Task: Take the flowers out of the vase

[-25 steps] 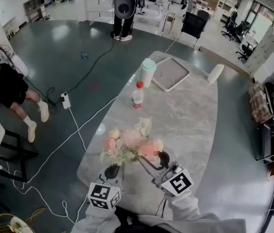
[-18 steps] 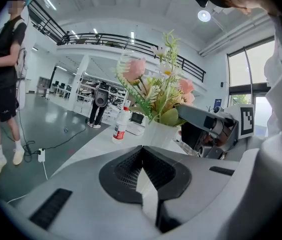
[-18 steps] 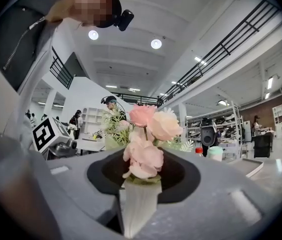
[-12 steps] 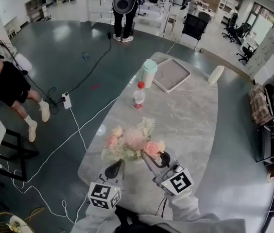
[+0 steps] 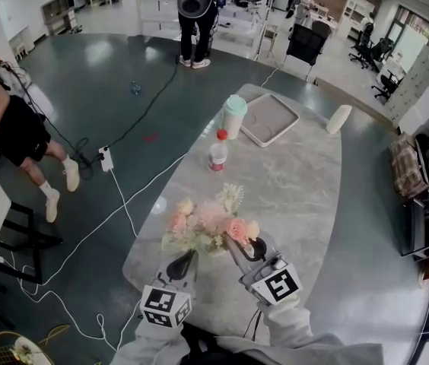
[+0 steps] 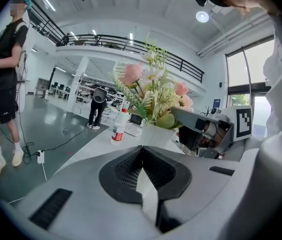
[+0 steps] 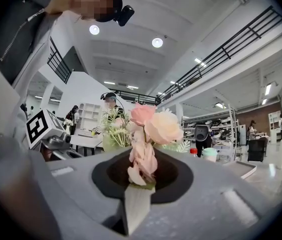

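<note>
The flowers (image 5: 208, 225) stand in their white vase (image 6: 156, 135) at the near end of the oval marble worktop (image 5: 298, 188), right in front of the person, with a gripper on either side of them.

The right gripper (image 5: 237, 245) reaches level into the bunch from the right. Its jaws have just been closing, and in the right gripper view they are drawn in to a narrow slit with a pink spray (image 7: 142, 159) between them. The pads are pressed onto its lower part, while a peach rose and a pink bloom rise above the tips. The spray has not left the bunch, and the other blooms and green fronds crowd close behind it.

The left gripper (image 5: 180, 263) sits low at the left of the vase, tilted slightly down. In the left gripper view its jaws meet at the tips with nothing between them, and only a pale sliver shows through lower down. The vase stands just beyond those tips, but whether they touch it cannot be told. The right gripper's marker cube (image 6: 244, 121) shows past the vase on the far side.

Further up the worktop, well apart from the flowers, stand a bottle with a red cap (image 5: 216, 152) and a cup with a mint-green lid (image 5: 233, 114). A shallow grey tray (image 5: 266, 117) lies beside the cup. On the dark floor to the left a white cable runs to a power strip (image 5: 103, 158). A person in black (image 5: 9, 131) is at the left edge — another person (image 5: 195, 21) stands at the far end of the room.
</note>
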